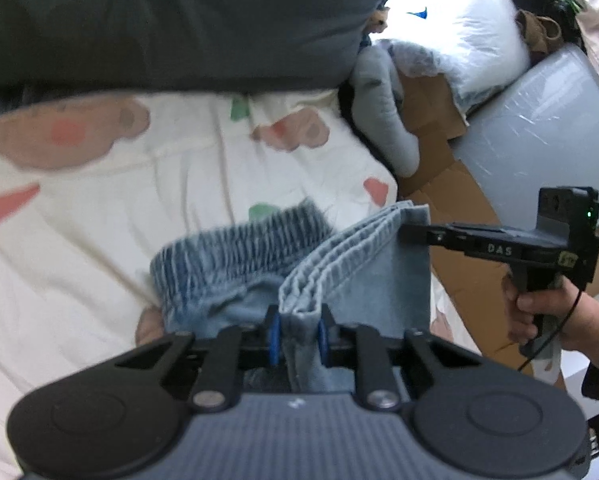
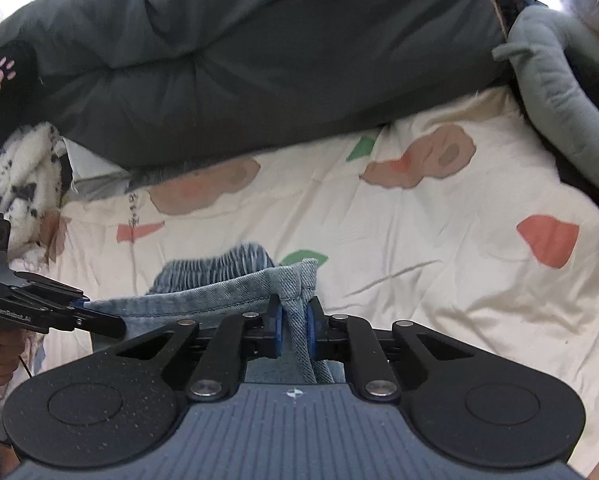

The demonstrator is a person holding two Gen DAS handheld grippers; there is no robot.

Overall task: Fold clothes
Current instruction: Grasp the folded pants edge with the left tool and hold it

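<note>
Light blue jeans (image 1: 363,276) hang folded between both grippers above a cream printed bedsheet (image 1: 99,208). My left gripper (image 1: 298,330) is shut on several stacked hem layers of the denim. In the left wrist view the right gripper (image 1: 409,232) pinches the far corner of the same folded edge, held by a hand (image 1: 535,312). The elastic waistband (image 1: 243,240) lies bunched on the sheet behind. In the right wrist view my right gripper (image 2: 293,330) is shut on the jeans (image 2: 203,300), and the left gripper (image 2: 99,322) grips the fabric's left end.
A dark grey duvet (image 2: 259,60) covers the back of the bed. A grey plush toy (image 1: 379,104) lies at the bed's right edge, beside cardboard (image 1: 451,184), a white pillow (image 1: 467,28) and a grey case (image 1: 547,128). A spotted fleece (image 2: 23,160) sits at left.
</note>
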